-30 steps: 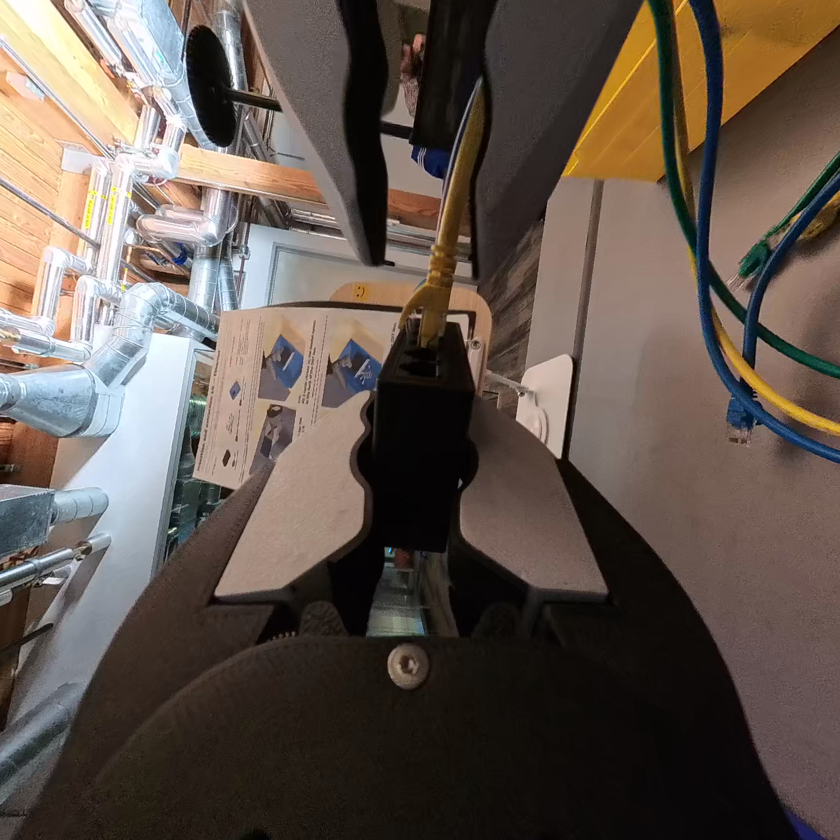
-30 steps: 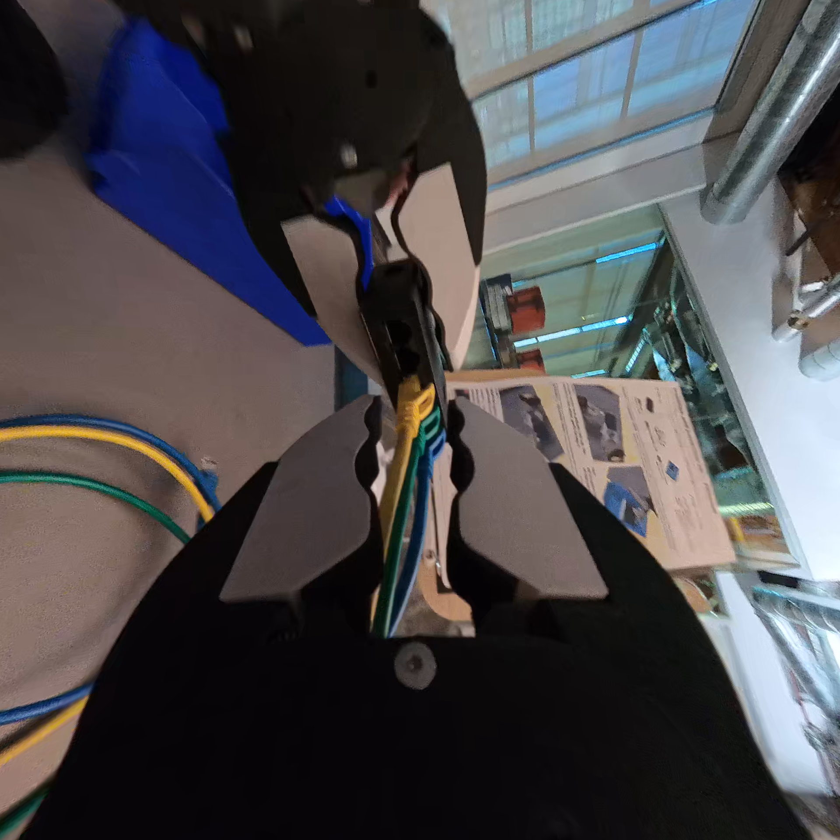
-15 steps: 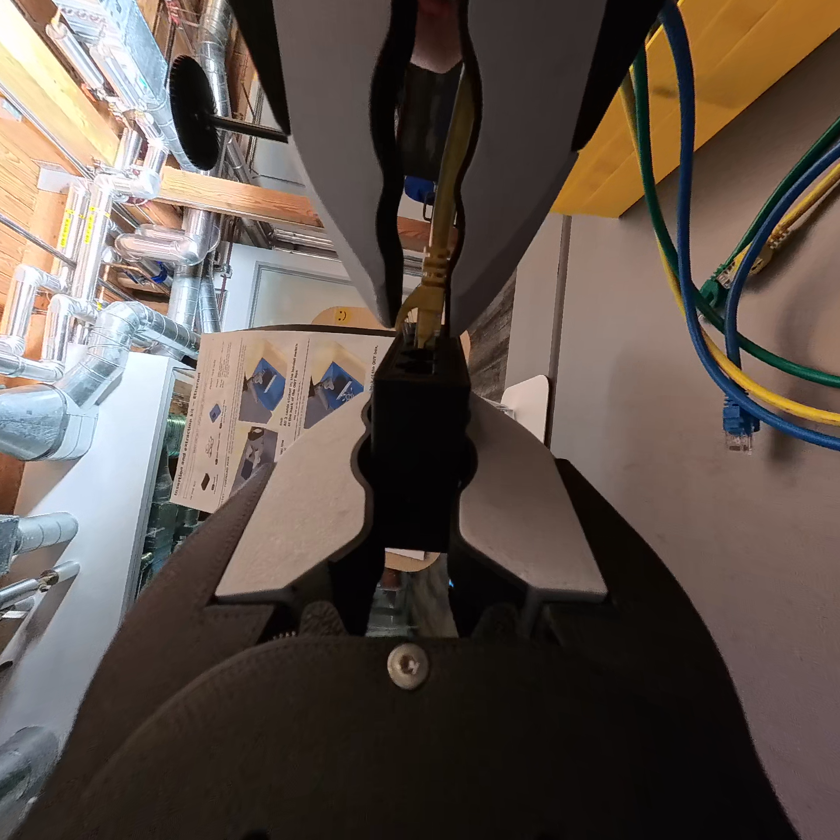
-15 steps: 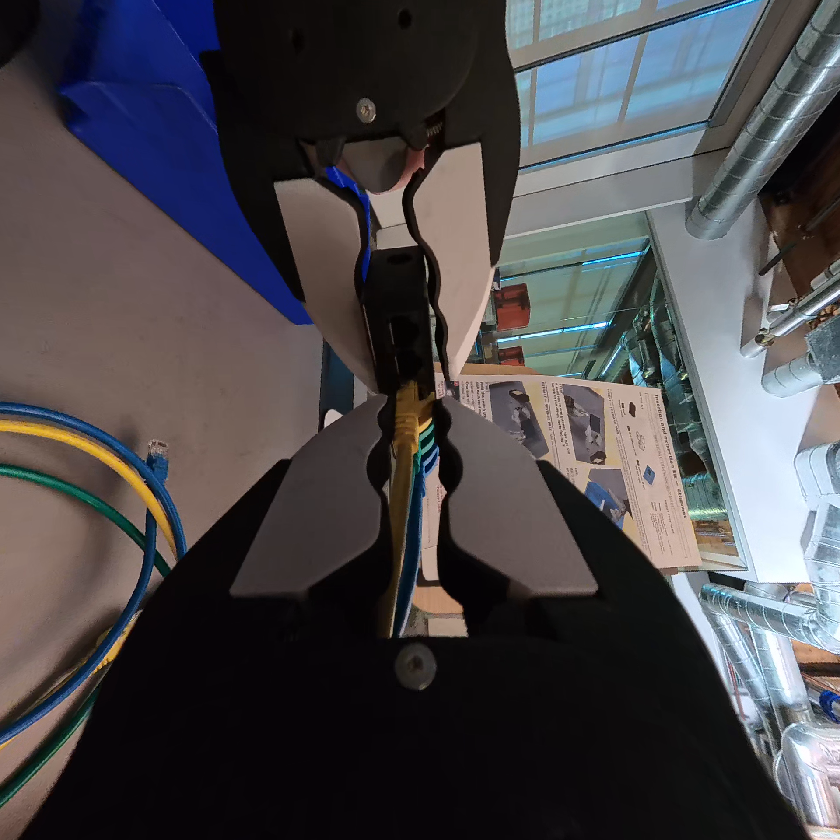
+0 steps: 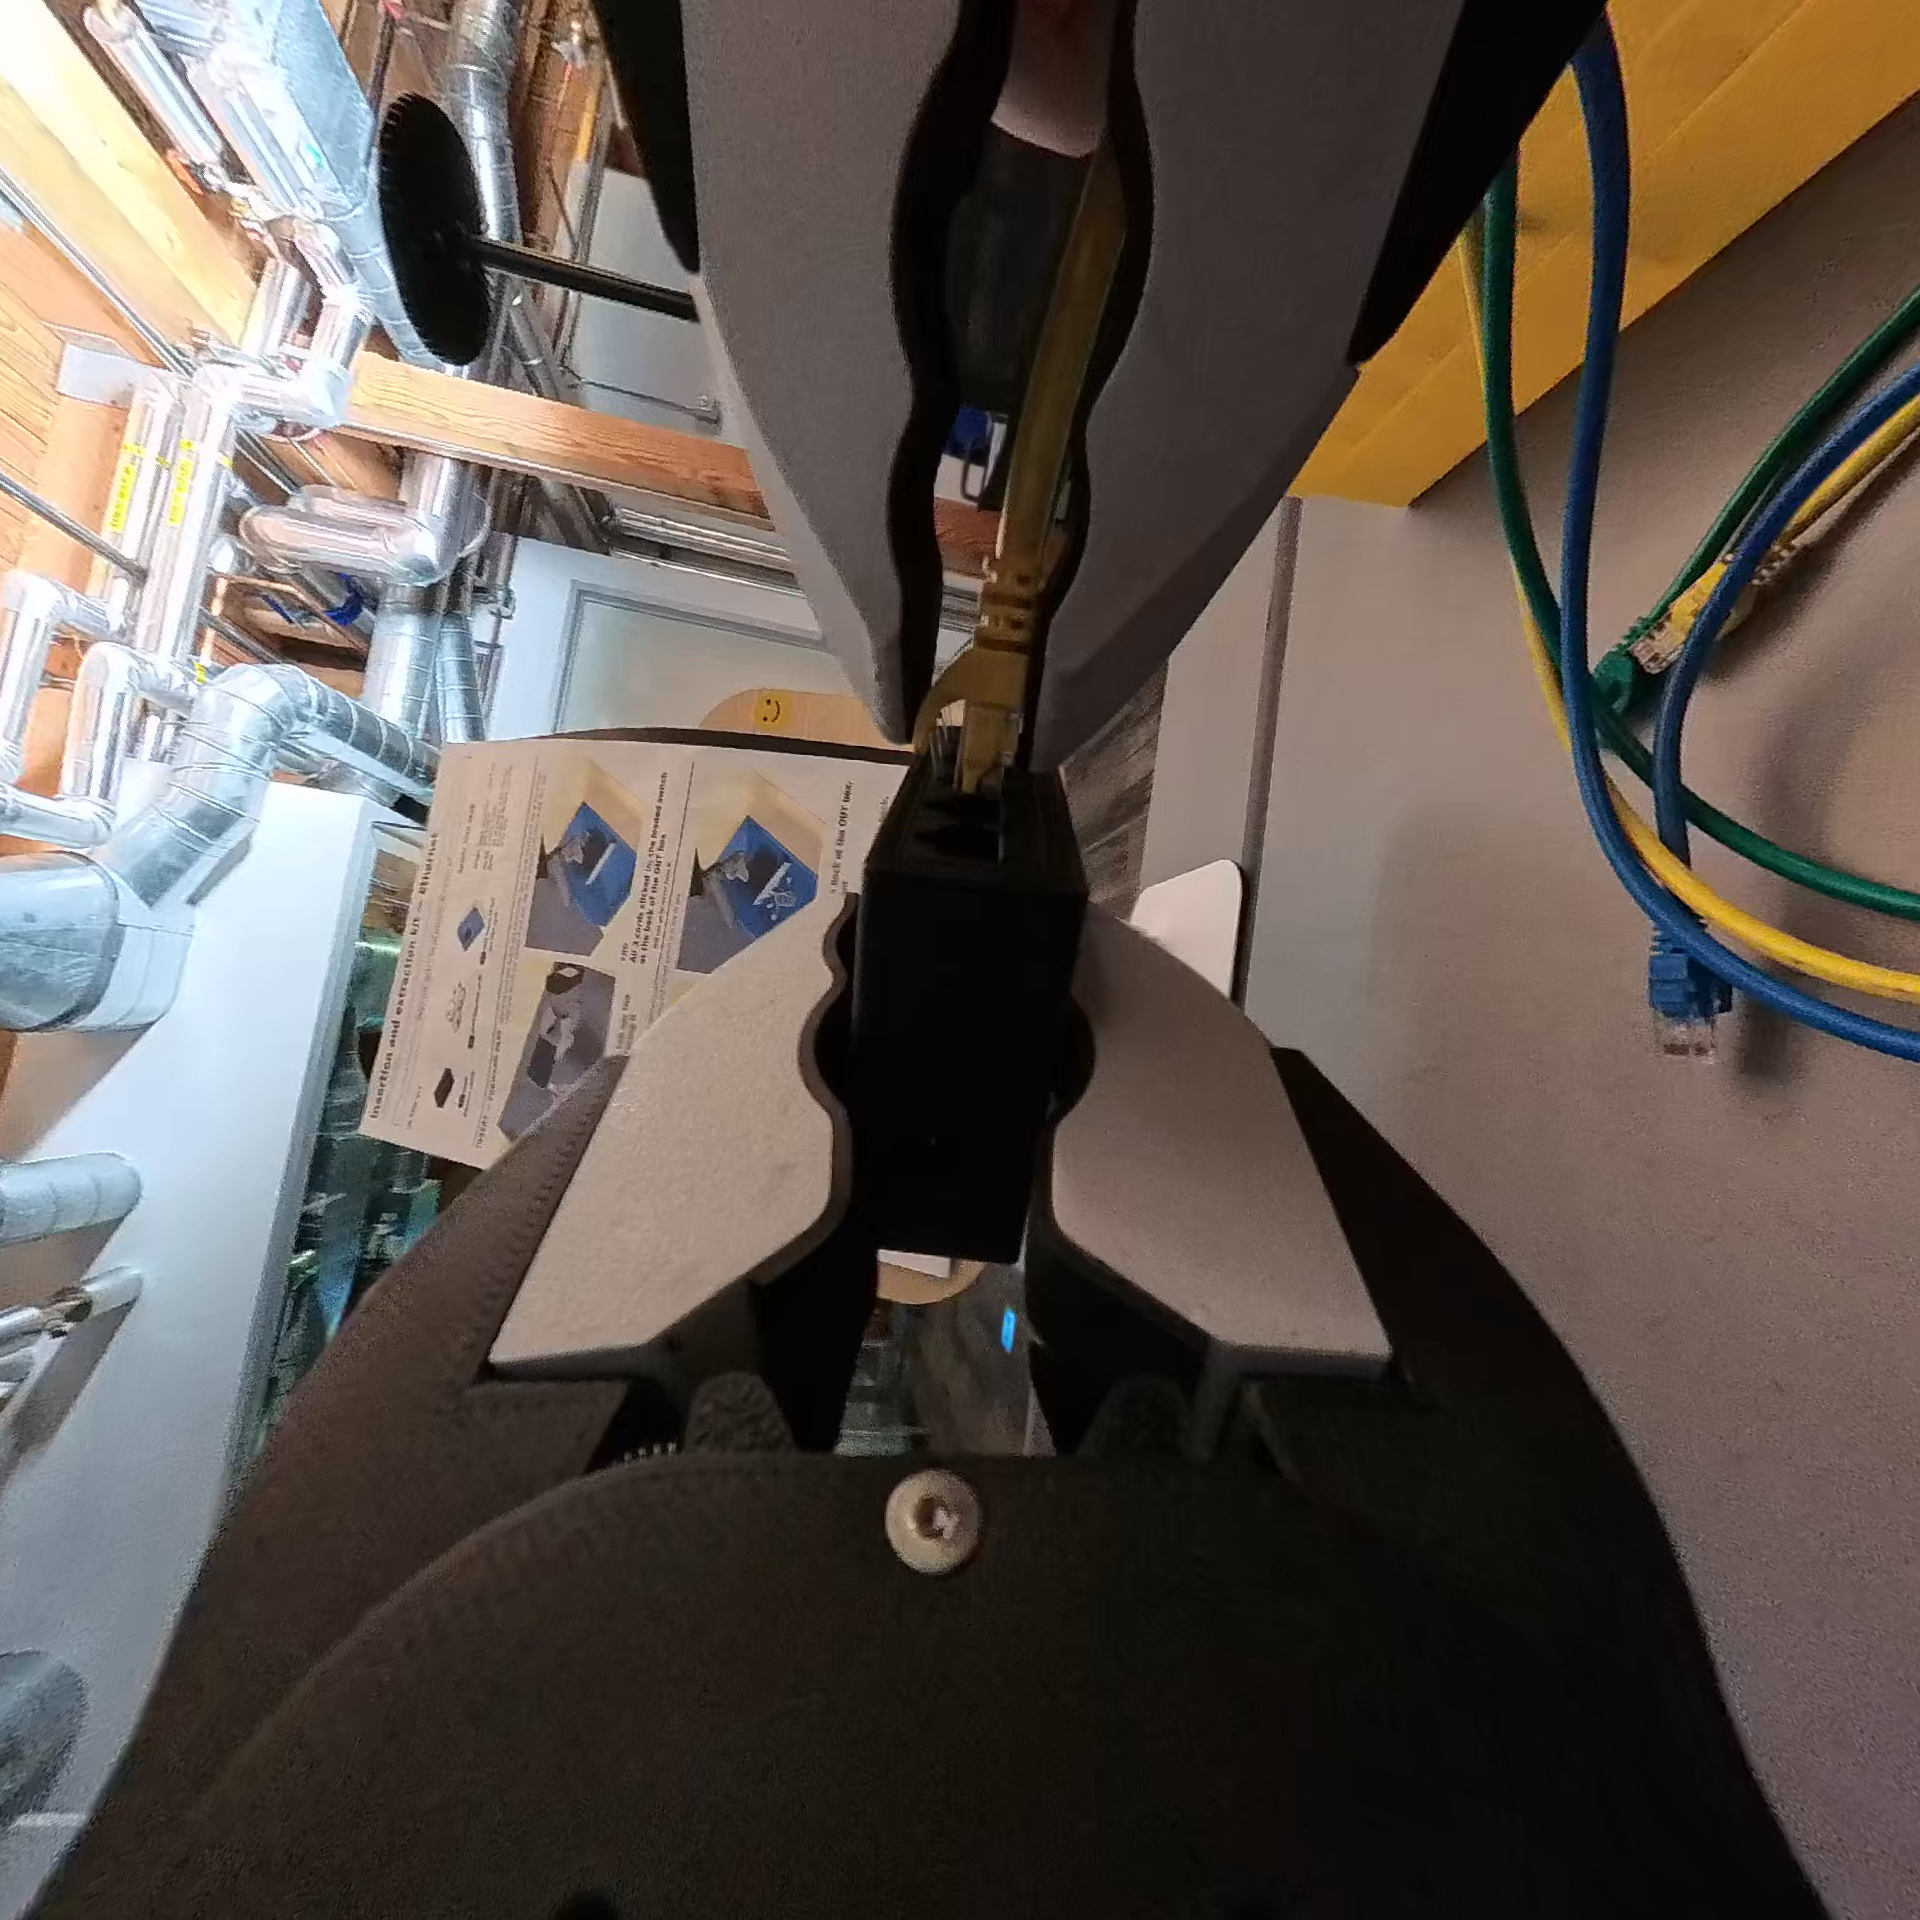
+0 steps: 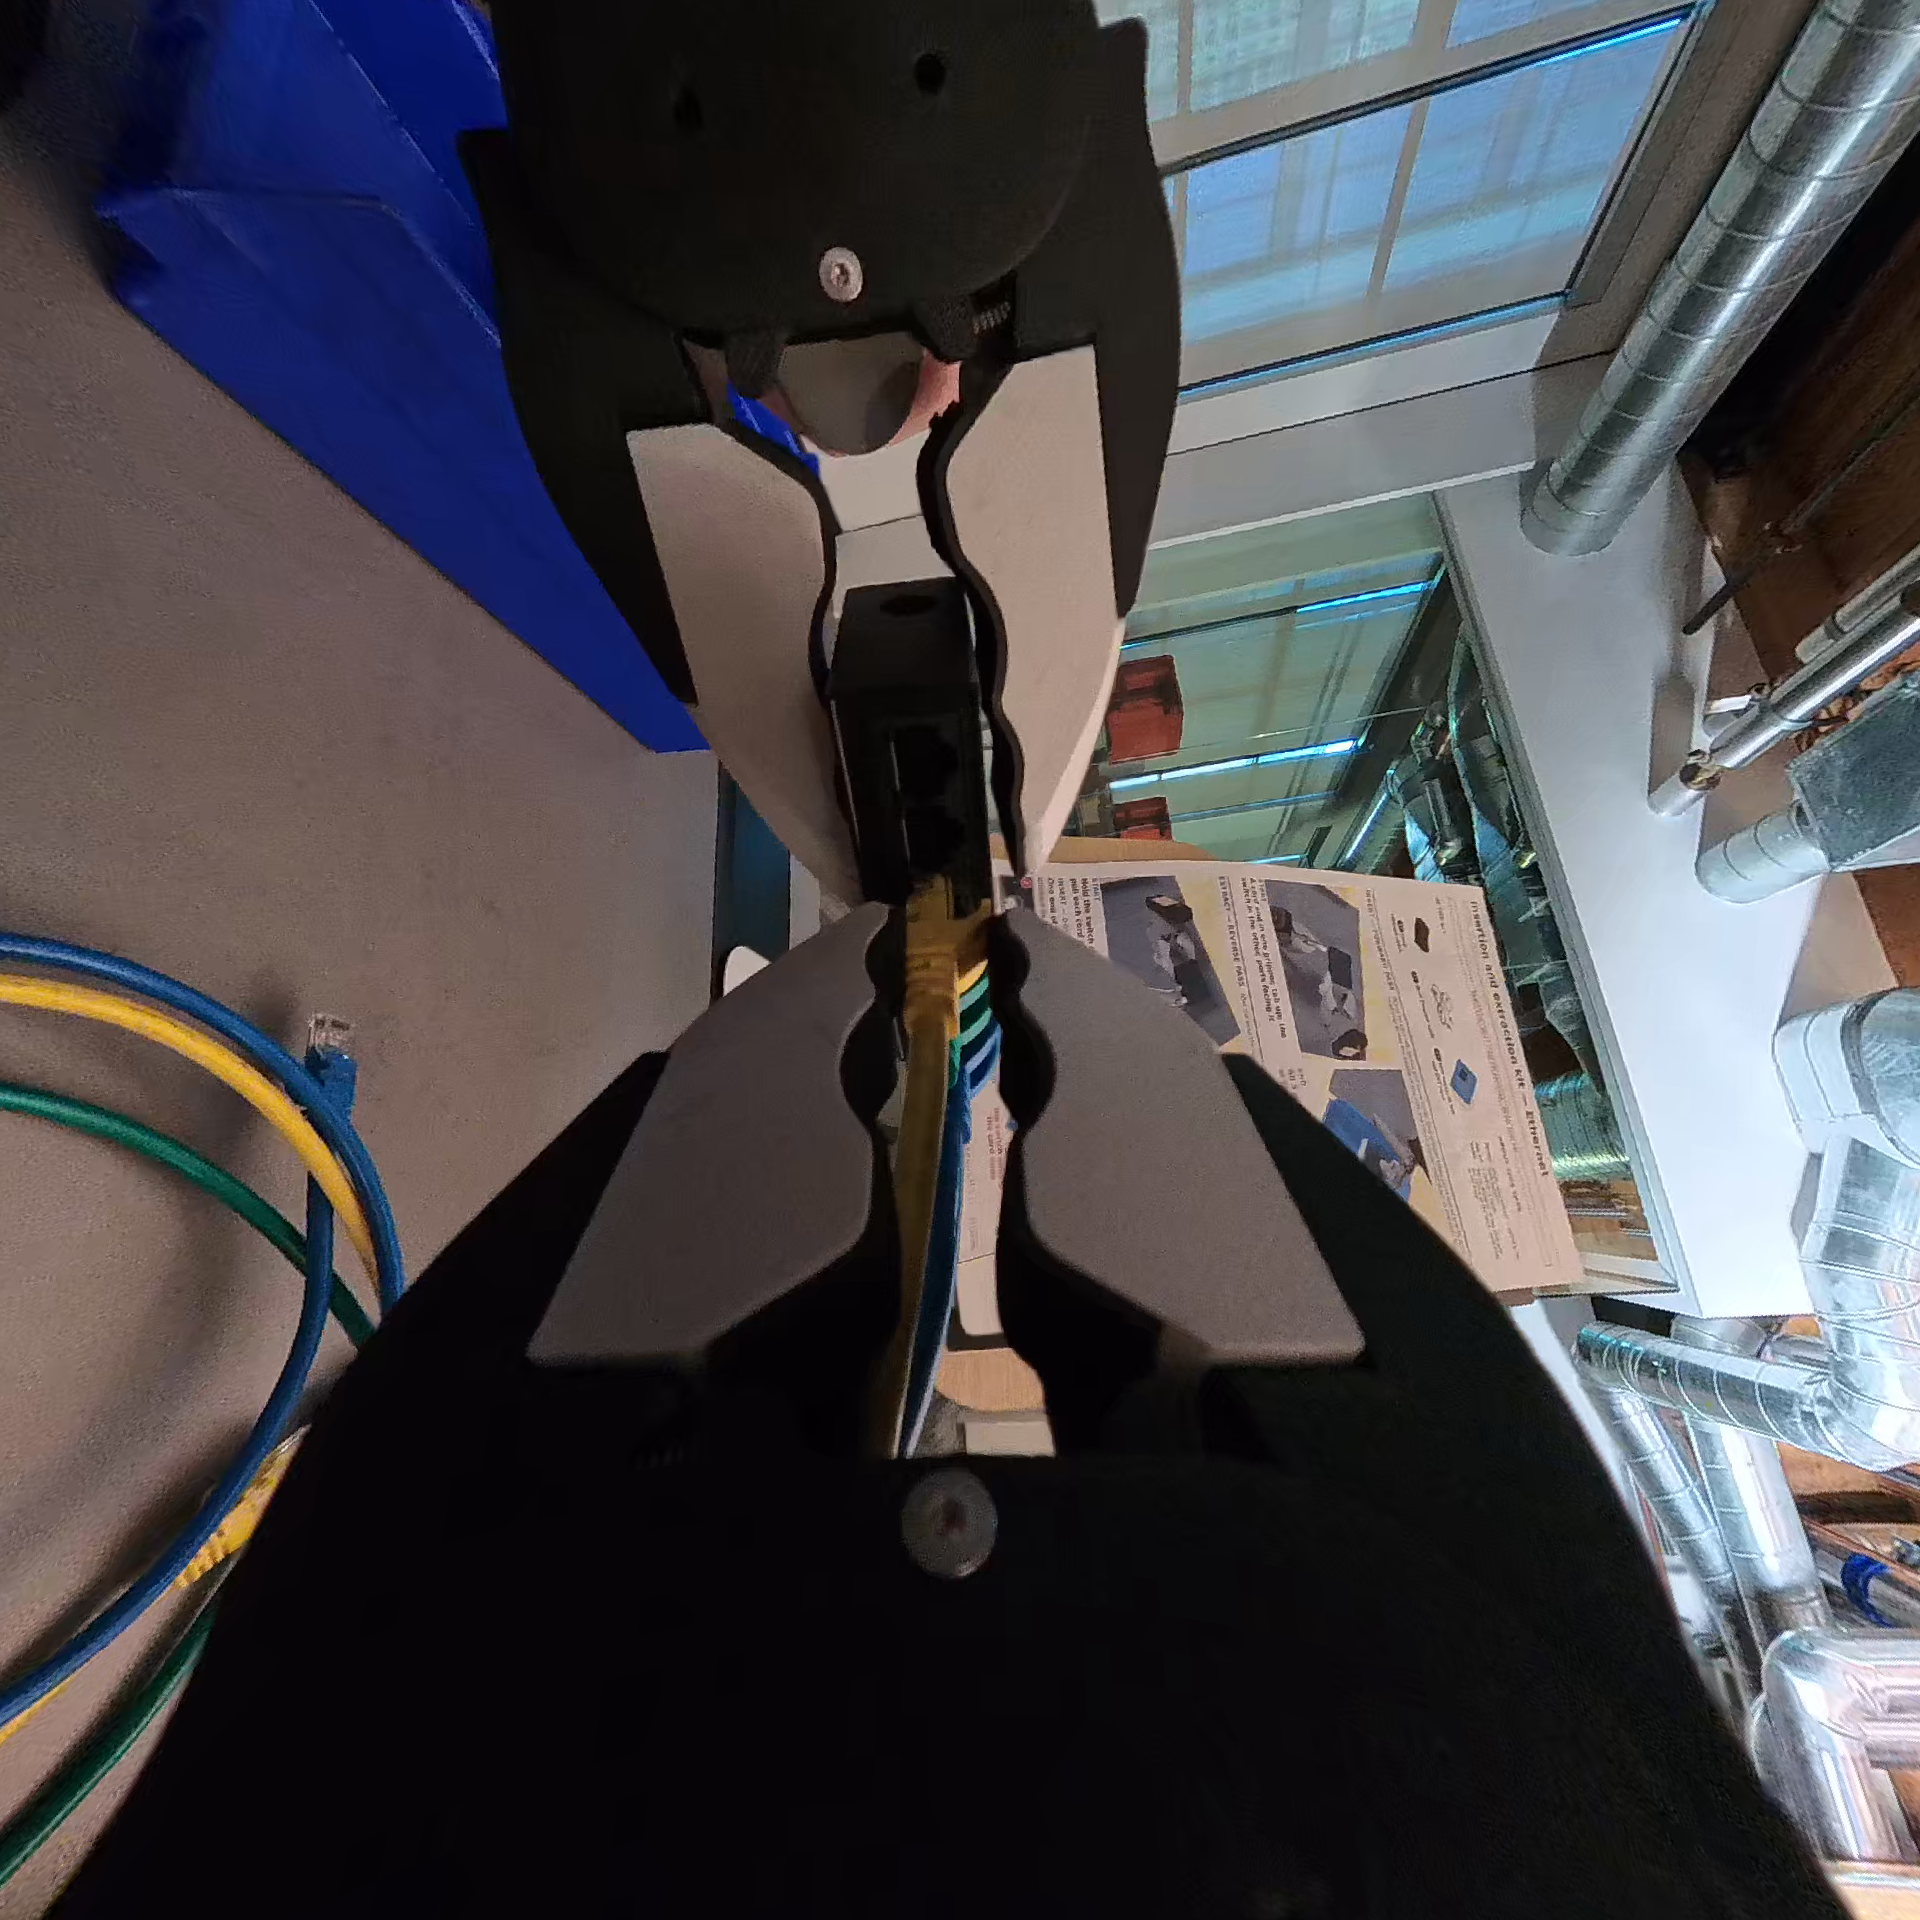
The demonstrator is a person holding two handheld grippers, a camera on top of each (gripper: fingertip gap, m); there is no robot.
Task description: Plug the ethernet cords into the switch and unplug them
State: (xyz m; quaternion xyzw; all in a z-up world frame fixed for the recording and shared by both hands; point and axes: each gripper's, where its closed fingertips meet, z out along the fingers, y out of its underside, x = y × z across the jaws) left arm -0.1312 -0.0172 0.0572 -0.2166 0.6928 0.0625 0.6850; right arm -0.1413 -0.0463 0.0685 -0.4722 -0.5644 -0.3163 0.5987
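Observation:
My left gripper is shut on the small black switch and holds it above the grey table. My right gripper is shut on the yellow ethernet cord just behind its plug. Green and blue cords also run between its fingers. The yellow plug sits in the near end port of the switch, and two ports beside it are open. The two grippers face each other, tips almost touching. Loose cord loops lie on the table with a free blue plug.
The grey table carries a blue bin and a yellow bin. A printed instruction sheet stands behind the grippers. Cord loops lie at the left of the right wrist view. Silver ducts are in the background. Less than 4 cm separates the two grippers' tips.
My right gripper has closed in on the switch until the fingertips nearly meet, with the yellow plug going deeper into the port. The left gripper keeps its hold on the switch.

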